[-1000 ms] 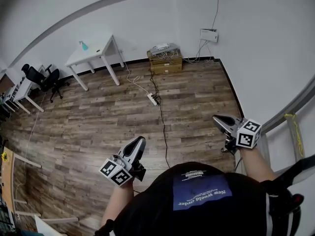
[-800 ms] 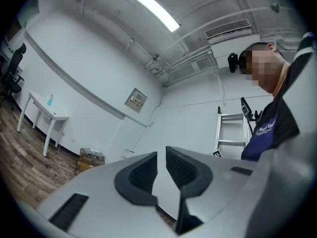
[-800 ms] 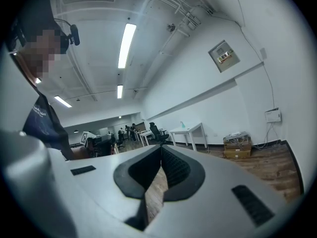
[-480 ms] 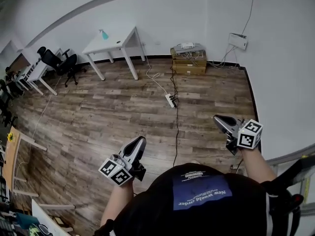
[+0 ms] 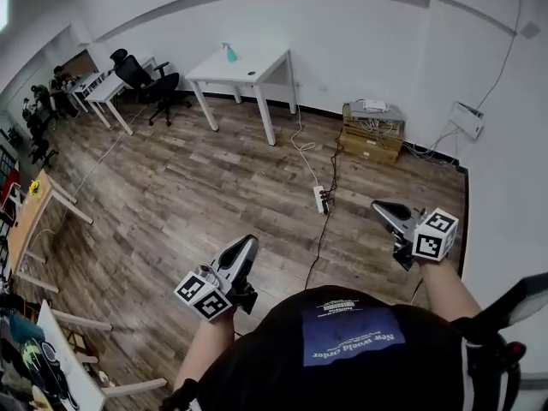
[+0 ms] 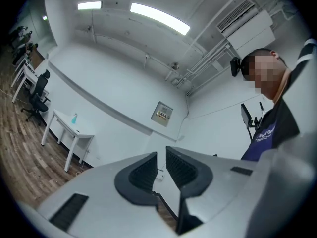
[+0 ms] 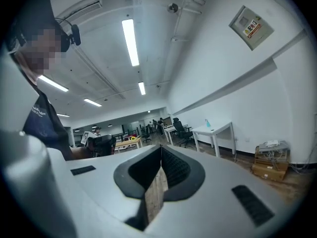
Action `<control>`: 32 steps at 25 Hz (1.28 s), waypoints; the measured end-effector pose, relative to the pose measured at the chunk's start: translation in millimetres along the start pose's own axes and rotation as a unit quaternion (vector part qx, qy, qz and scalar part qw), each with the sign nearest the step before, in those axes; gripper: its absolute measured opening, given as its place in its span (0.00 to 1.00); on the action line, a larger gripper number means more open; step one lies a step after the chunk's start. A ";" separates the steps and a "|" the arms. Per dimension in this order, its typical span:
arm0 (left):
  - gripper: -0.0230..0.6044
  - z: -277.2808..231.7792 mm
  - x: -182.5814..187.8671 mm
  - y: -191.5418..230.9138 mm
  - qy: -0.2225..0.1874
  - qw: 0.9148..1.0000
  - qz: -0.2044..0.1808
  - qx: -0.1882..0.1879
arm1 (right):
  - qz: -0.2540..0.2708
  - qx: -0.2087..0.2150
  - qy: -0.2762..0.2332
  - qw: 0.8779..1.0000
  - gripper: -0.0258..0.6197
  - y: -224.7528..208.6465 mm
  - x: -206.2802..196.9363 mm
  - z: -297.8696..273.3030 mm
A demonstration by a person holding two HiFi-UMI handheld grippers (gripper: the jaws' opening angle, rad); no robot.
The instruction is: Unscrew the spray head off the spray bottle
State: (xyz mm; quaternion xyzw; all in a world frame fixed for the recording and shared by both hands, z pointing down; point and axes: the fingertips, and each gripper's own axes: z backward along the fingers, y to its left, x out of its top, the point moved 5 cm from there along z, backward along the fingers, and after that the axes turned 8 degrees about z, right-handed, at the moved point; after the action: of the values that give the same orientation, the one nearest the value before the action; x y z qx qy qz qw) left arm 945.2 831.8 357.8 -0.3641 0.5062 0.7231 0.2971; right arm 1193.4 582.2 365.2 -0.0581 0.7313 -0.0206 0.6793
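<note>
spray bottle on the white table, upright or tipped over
Upright: the spray bottle stands on its base near the back edge of the white table, narrow top pointing up.

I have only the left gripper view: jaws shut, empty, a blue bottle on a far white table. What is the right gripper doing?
Observer: The right gripper is shut too, nothing between its jaws.
Reviewer: Nearer the bottle?
Observer: No. The head view shows it beside the person's body, wood floor between it and the spray bottle on the white table.
Reviewer: Anything in the way?
Observer: A power strip lies on that floor.
</note>
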 end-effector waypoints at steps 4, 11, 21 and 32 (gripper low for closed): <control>0.13 -20.9 3.2 19.4 0.008 0.999 -0.006 0.031 | -0.010 0.028 -0.001 1.000 0.04 -37.5 2.3 -31.0; 0.13 -20.9 33.8 81.2 -0.013 0.998 0.001 0.058 | -0.021 0.052 0.016 0.998 0.03 -66.5 -5.5 -107.4; 0.13 -24.2 124.8 227.0 -0.003 0.999 -0.008 0.034 | -0.011 0.038 0.012 0.999 0.04 -90.7 19.0 -273.2; 0.13 -4.4 209.0 337.2 -0.018 0.998 -0.021 0.058 | -0.004 0.070 0.019 0.997 0.04 -105.3 35.4 -427.8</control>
State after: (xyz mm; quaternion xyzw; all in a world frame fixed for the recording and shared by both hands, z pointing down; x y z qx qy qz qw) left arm 560.3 735.6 357.7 -0.3440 0.5337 0.6927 0.3422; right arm 770.9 452.8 374.2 -0.0130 0.7406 -0.0758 0.6675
